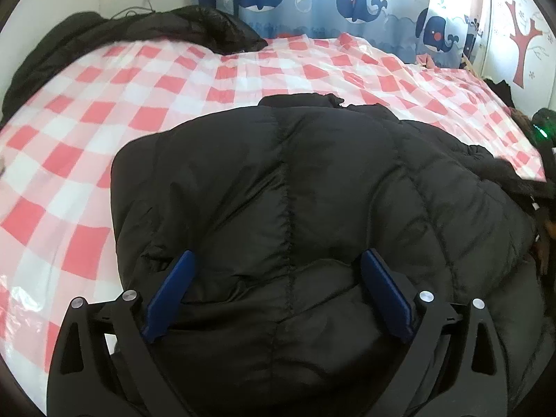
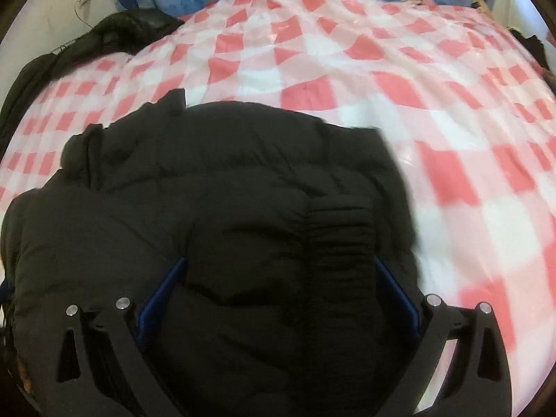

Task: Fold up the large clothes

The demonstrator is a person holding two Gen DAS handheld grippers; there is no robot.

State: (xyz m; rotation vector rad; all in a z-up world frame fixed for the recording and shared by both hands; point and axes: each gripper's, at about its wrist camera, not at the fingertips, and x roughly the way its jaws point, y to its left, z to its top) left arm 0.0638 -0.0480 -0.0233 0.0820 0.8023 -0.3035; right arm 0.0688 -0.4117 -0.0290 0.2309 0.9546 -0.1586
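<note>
Blue fingers [image 1: 170, 295] of the left tool [image 1: 278, 299] stand wide apart, with a thick bulge of the black down jacket [image 1: 295, 180] swelling up between them; the pads flank the padding, and I cannot tell whether they press it. In the right wrist view the right tool [image 2: 278, 299] shows the same: spread wide, black quilted bulk filling the gap, a ribbed cuff or hem band [image 2: 338, 243] lying just inside its right finger. That view is blurred along the jacket's right edge.

Outward from both tools, the jacket lies on the bed, on a pink-and-white checked sheet [image 1: 104, 111], spreading forward and away from the near edge where the tools sit. A central seam runs straight ahead from the left tool, so the long axis seems to point away from the person. Both tools sit at the near end, neither clearly nearer. The likely next fold carries this end forward toward the far edge. A second dark garment [image 1: 156, 24] is heaped at the far left corner, well apart.
</note>
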